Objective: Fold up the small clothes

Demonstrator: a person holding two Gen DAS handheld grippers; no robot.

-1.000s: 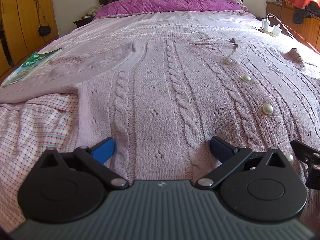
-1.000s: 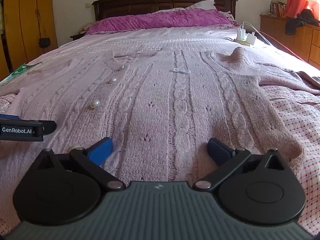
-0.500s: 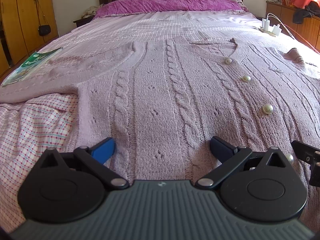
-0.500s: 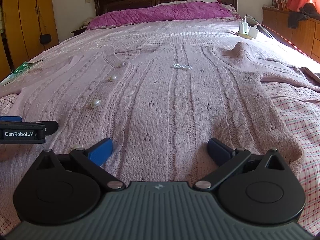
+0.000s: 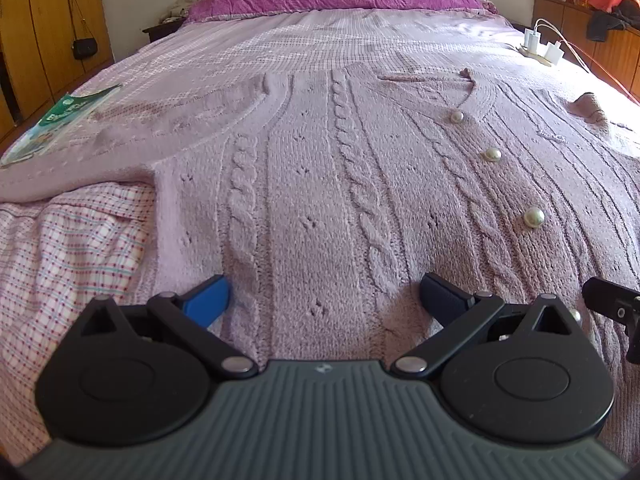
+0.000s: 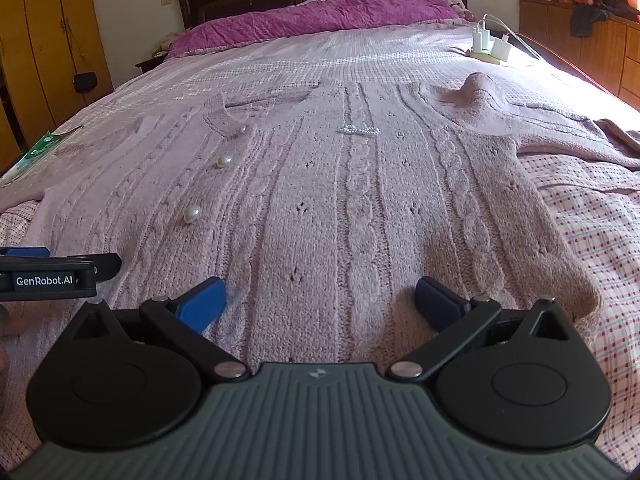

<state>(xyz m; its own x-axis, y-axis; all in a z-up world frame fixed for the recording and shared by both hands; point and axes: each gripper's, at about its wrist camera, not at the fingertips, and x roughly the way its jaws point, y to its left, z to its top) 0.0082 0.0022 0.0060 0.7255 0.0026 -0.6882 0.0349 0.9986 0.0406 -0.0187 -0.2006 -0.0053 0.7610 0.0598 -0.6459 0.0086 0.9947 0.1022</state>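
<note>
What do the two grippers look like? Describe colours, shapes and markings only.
Both match. The left gripper has a ribbed dark grey body, two round black discs, black link arms with silver rivets and blue fingers. The right gripper is built the same, with blue fingers. In the right wrist view, the left gripper's side bears white GenRobot.AI lettering. No cables or sleeves show.

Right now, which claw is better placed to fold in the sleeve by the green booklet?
Left. The left claw sits open at the cardigan hem on that side, with the sleeve and booklet ahead to its left. The right claw, also open, is nearer the opposite sleeve.
</note>
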